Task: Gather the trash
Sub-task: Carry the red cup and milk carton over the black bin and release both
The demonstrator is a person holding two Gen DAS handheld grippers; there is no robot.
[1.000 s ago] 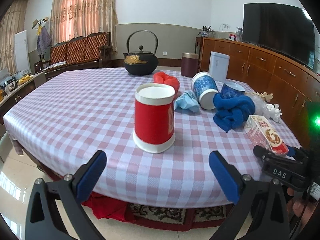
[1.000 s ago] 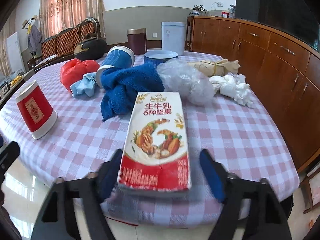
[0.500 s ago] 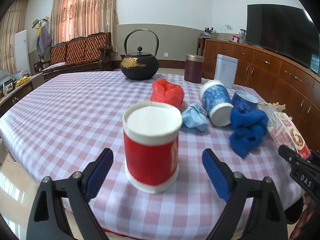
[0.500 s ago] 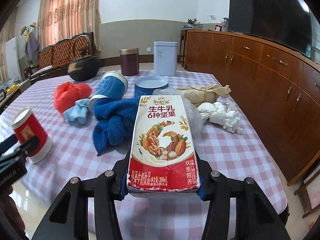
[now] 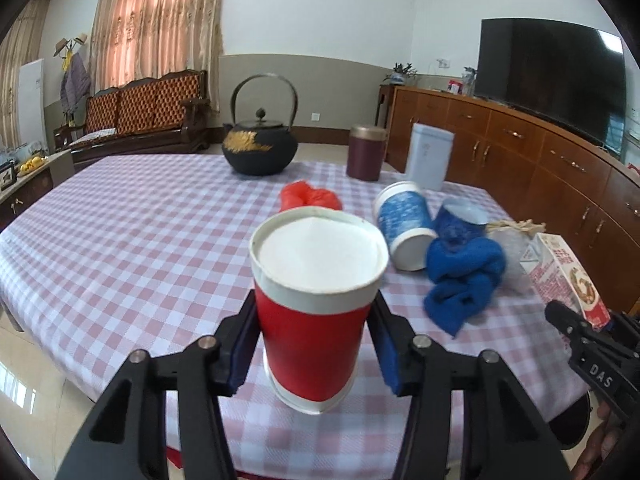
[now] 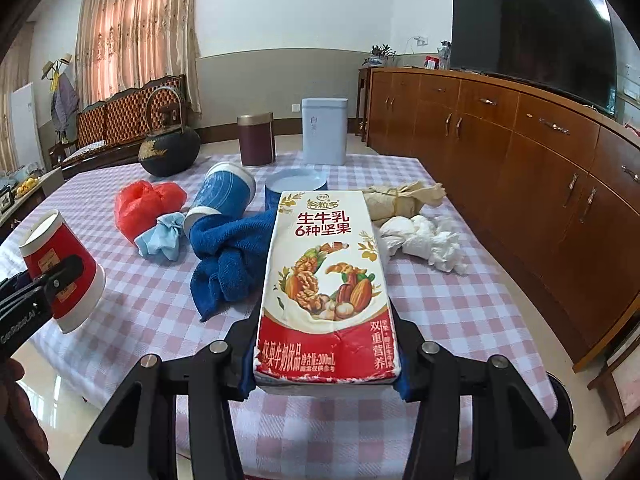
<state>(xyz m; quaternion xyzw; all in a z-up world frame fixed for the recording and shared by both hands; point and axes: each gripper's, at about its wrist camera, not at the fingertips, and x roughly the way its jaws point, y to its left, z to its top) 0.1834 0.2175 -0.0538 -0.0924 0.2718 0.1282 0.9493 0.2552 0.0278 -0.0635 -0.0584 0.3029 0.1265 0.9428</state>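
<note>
My left gripper (image 5: pixel 314 346) is shut on an upside-down red paper cup (image 5: pixel 314 320) near the table's front edge; the cup also shows in the right wrist view (image 6: pixel 60 272). My right gripper (image 6: pixel 326 364) is shut on a red-and-white milk carton (image 6: pixel 326 280), held off the cloth; the carton shows at the right in the left wrist view (image 5: pixel 568 280). Other trash lies mid-table: a red plastic bag (image 6: pixel 146 204), a crumpled light-blue tissue (image 6: pixel 160 236), a tipped blue paper cup (image 6: pixel 222 198), white crumpled tissue (image 6: pixel 424 242) and a leaf-wrapped bundle (image 6: pixel 404 198).
The table has a pink checked cloth (image 5: pixel 128 240). A blue towel (image 6: pixel 228 260), a black iron teapot (image 5: pixel 260 148), a maroon canister (image 5: pixel 366 152) and a white tin (image 5: pixel 430 156) stand on it. A wooden sideboard (image 6: pixel 520 152) runs along the right.
My left gripper moved forward around the red cup and shut on it. My right gripper, closed on the carton half a second ago, has raised it further.
</note>
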